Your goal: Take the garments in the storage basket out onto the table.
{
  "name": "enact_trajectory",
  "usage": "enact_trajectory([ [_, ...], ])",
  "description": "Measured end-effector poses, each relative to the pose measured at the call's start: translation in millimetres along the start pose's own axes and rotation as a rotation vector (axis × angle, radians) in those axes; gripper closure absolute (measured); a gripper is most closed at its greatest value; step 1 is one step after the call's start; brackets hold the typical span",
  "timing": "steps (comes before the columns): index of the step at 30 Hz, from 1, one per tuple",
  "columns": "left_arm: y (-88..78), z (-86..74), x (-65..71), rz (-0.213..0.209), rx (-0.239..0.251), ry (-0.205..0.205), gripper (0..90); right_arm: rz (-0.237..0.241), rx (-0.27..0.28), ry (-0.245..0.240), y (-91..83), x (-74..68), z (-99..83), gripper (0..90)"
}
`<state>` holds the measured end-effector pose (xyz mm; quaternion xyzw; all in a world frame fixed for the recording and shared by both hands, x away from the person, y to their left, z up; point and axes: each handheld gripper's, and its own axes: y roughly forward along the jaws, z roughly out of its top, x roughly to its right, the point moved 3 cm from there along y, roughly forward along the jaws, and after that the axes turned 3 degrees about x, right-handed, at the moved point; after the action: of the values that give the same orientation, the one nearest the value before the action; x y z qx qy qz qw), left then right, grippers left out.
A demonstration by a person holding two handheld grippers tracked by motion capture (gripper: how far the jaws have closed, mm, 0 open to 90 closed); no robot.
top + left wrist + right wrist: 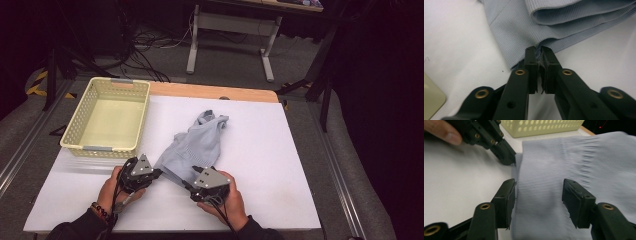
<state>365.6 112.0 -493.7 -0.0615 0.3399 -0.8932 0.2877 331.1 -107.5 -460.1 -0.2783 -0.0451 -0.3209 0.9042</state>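
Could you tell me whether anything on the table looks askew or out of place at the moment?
The light blue garment lies rumpled and diagonal on the white table, its far end bunched, outside the yellow basket. The left gripper pinches its hem; the right gripper straddles a fold, jaws apart.

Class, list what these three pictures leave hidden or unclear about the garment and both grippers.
- High view: the left gripper tips, hidden beneath its own body.
- Right gripper view: the light blue garment is cut off by the edges; the right gripper jaws stand apart around the fabric.
- Left gripper view: the basket shows just a corner.
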Motion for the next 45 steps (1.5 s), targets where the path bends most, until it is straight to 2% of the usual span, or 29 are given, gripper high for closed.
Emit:
enact_trajectory([
  [2, 0.0, 0.2, 0.1, -0.001, -0.001, 0.003, 89.9, -0.009, -0.016, -0.023, 8.7, -4.8, 1.2, 43.8],
  [4, -0.3, 0.2, 0.3, -0.001, -0.003, 0.013, 90.0, -0.031, -0.029, -0.047, 14.7, -8.7, 3.3, 50.0],
  [6, -0.6, 0.5, 2.6, -0.003, -0.001, 0.026, 90.0, -0.078, -0.057, -0.092, 19.1, -10.3, 3.8, 57.4],
  [9, -2.3, 0.1, 6.3, -0.012, -0.009, 0.059, 90.0, -0.147, -0.098, -0.141, 19.4, -7.6, 1.3, 73.6],
  [10, -2.4, 0.3, 7.7, -0.018, -0.006, 0.061, 90.0, -0.153, -0.097, -0.144, 17.6, -5.8, 0.5, 79.0],
  [11, -2.4, 0.3, 7.7, -0.018, -0.006, 0.061, 90.0, -0.153, -0.097, -0.144, 17.6, -5.8, 0.5, 79.0],
  [12, -2.5, 0.3, 9.3, -0.021, -0.008, 0.069, 90.0, -0.165, -0.098, -0.146, 15.4, -3.4, 0.2, 82.7],
  [13, -2.6, 0.5, 10.6, -0.028, -0.006, 0.077, 90.0, -0.177, -0.093, -0.144, 10.3, 1.5, -0.1, 88.4],
  [15, -3.5, 0.9, 12.4, -0.04, 0.0, 0.077, 90.0, -0.188, -0.087, -0.142, 4.8, 6.3, -0.3, 88.8],
  [20, -2.5, 4.7, 24.4, -0.054, 0.016, 0.103, 90.0, -0.215, -0.05, -0.063, -21.0, 20.1, -3.0, 88.9],
  [22, -2.5, 5.6, 26.7, -0.057, 0.024, 0.1, 90.0, -0.24, -0.042, -0.041, -32.4, 25.4, -5.0, 88.9],
  [23, -2.8, 6.4, 27.4, -0.057, 0.028, 0.105, 90.0, -0.24, -0.042, -0.041, -32.4, 25.4, -5.0, 88.9],
  [24, -3.9, 7.3, 29.2, -0.05, 0.036, 0.111, 89.9, -0.246, -0.031, 0.013, -43.1, 30.9, -8.9, 89.1],
  [25, -5.4, 7.6, 28.8, -0.041, 0.041, 0.117, 89.9, -0.245, -0.033, 0.024, -45.8, 32.4, -11.0, 89.1],
  [27, -9.4, 8.6, 28.0, -0.055, 0.078, 0.1, 89.4, -0.257, -0.037, 0.048, -52.4, 35.2, -17.5, 89.1],
  [29, -14.3, 10.5, 27.0, -0.042, 0.097, 0.097, 87.9, -0.258, -0.046, 0.069, -57.3, 37.2, -24.3, 89.2],
  [31, -17.1, 11.7, 26.0, -0.035, 0.109, 0.091, 81.6, -0.263, -0.052, 0.087, -61.7, 39.1, -29.8, 89.4],
  [32, -20.7, 13.6, 23.8, -0.02, 0.142, 0.069, 76.9, -0.269, -0.056, 0.092, -63.3, 39.7, -31.2, 89.4],
  [33, -22.2, 14.5, 22.6, -0.017, 0.157, 0.051, 72.6, -0.274, -0.057, 0.098, -65.3, 41.0, -33.2, 89.4],
  [34, -22.2, 14.5, 22.6, -0.017, 0.157, 0.051, 67.6, -0.276, -0.057, 0.109, -67.3, 42.3, -35.6, 89.4],
  [35, -22.1, 15.9, 19.8, 0.0, 0.174, 0.027, 62.3, -0.275, -0.059, 0.122, -69.1, 43.3, -38.3, 89.4],
  [38, -16.3, 16.2, 16.3, 0.015, 0.166, -0.007, 51.3, -0.278, -0.073, 0.147, -74.1, 45.9, -46.6, 89.4],
  [39, -16.3, 16.2, 16.3, 0.015, 0.166, -0.007, 48.6, -0.278, -0.073, 0.147, -74.1, 45.9, -46.6, 89.4],
  [41, -10.7, 16.9, 13.9, 0.047, 0.154, -0.019, 45.2, -0.283, -0.085, 0.163, -78.5, 47.7, -52.5, 89.4],
  [43, -6.9, 18.0, 12.0, 0.053, 0.14, -0.013, 41.4, -0.3, -0.088, 0.185, -85.2, 50.9, -59.2, 89.4],
  [45, 0.3, 19.6, 9.9, 0.04, 0.123, -0.008, 40.0, -0.306, -0.089, 0.207, -90.1, 52.9, -64.2, 88.8],
])
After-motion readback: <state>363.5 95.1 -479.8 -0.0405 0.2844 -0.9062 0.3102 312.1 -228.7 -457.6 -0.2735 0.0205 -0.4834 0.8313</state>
